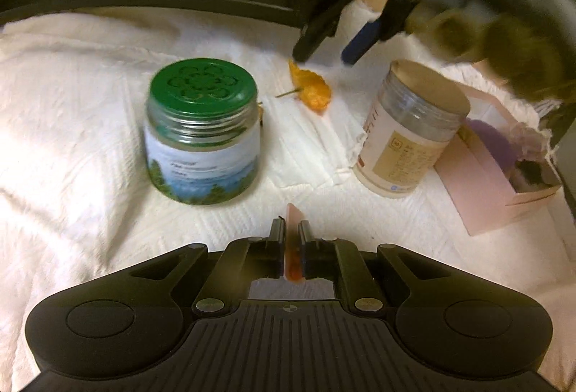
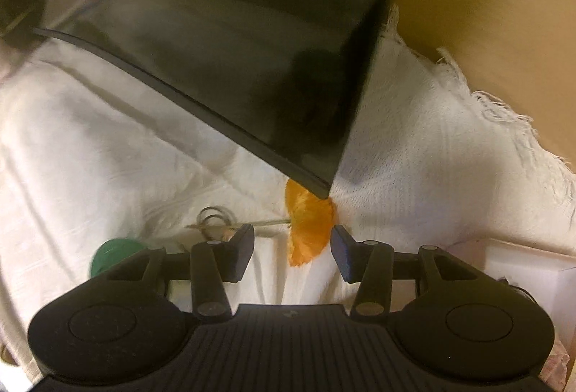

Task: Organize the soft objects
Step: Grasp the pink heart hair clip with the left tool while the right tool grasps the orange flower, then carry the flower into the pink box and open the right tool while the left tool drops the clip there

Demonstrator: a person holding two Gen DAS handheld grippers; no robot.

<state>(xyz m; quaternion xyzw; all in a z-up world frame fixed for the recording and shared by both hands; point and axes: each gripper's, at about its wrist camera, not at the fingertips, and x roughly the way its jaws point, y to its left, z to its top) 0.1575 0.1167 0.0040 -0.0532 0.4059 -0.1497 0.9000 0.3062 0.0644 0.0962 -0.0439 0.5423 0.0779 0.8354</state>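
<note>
Left wrist view: left tongs (image 1: 290, 230) clenched on a thin pink-orange strip (image 1: 292, 248) (hard to name, squeezed flat). Ahead and to the left, a green-lid jar (image 1: 201, 133); ahead and to the right, a pale jar (image 1: 406, 133) and a pink box (image 1: 500, 183) with soft bits inside, partly cut off. Far ahead, right tongs (image 1: 325, 55), blurry. Right wrist view: right tongs (image 2: 292, 249) released, fingers either side of the orange flower (image 2: 309, 222), not pinching yet. Probably the grab step; next, lower and squeeze gently. Flower top hidden under a dark slab (image 2: 252, 68).
</note>
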